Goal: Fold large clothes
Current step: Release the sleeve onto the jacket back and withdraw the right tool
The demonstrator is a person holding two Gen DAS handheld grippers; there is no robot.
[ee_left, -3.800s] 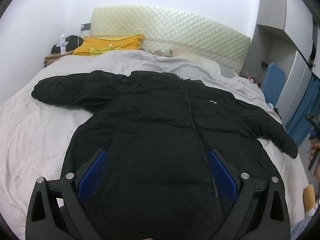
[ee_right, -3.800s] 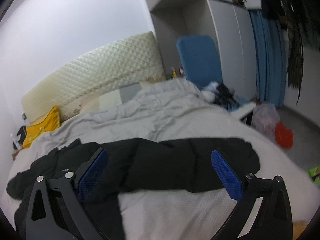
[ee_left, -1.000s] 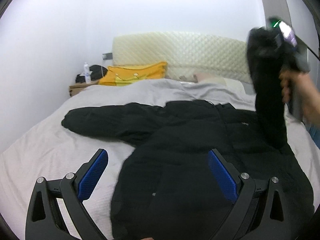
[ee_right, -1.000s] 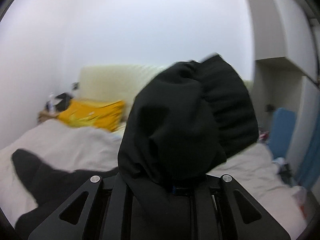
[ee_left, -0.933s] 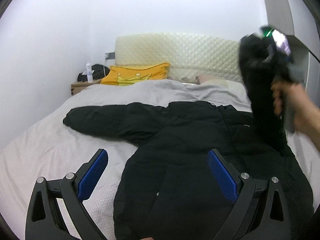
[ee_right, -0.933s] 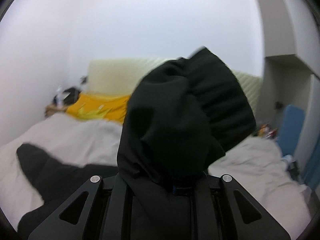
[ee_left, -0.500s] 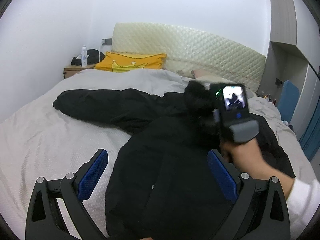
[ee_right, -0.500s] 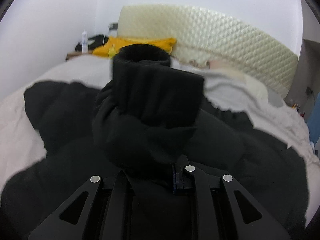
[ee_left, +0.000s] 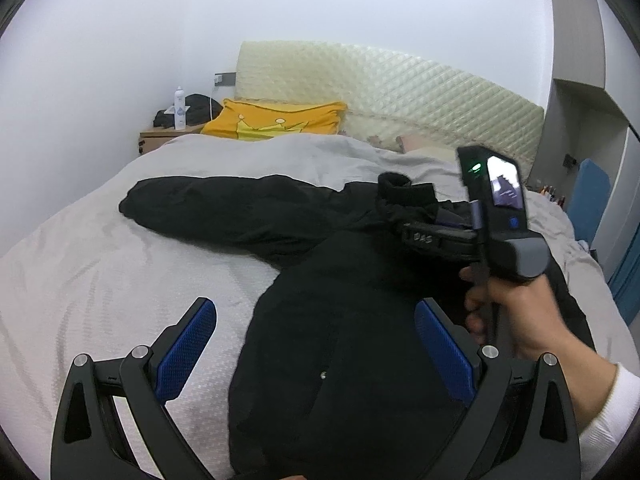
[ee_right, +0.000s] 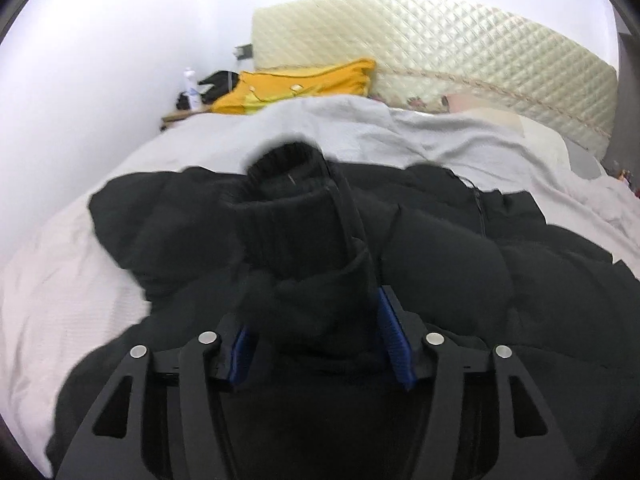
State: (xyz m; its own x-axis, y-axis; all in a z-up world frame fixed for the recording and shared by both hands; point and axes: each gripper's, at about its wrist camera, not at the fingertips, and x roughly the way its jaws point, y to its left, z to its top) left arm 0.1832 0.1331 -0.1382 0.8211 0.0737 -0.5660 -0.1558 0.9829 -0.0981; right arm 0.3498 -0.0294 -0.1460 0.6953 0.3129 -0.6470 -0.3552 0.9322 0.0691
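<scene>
2 grippers work over a black jacket (ee_left: 344, 364) spread across a grey bed (ee_left: 80, 264), filling the lower middle and right of both frames. In the left wrist view, the left gripper (ee_left: 316, 344) hangs at the bottom of the frame with its blue pads (ee_left: 186, 344) wide apart and nothing between them; 1 pad sits over bare sheet, the other over the jacket body. 1 sleeve (ee_left: 224, 208) lies stretched toward the left of the frame. The other sleeve is laid over the jacket's chest, its ribbed cuff (ee_left: 404, 192) at centre right, just ahead of the right gripper (ee_left: 424, 236), which a hand (ee_left: 520, 308) holds at the right edge. In the right wrist view, that gripper's jaws are opening, with the cuff (ee_right: 296, 216) and bunched sleeve end between the blue pads (ee_right: 394, 340) at centre bottom. A yellow pillow (ee_left: 280, 120) leans against the quilted headboard (ee_left: 400, 92) in the upper middle, and a bottle (ee_left: 179, 108) stands on a nightstand (ee_left: 160, 138) at upper left.
</scene>
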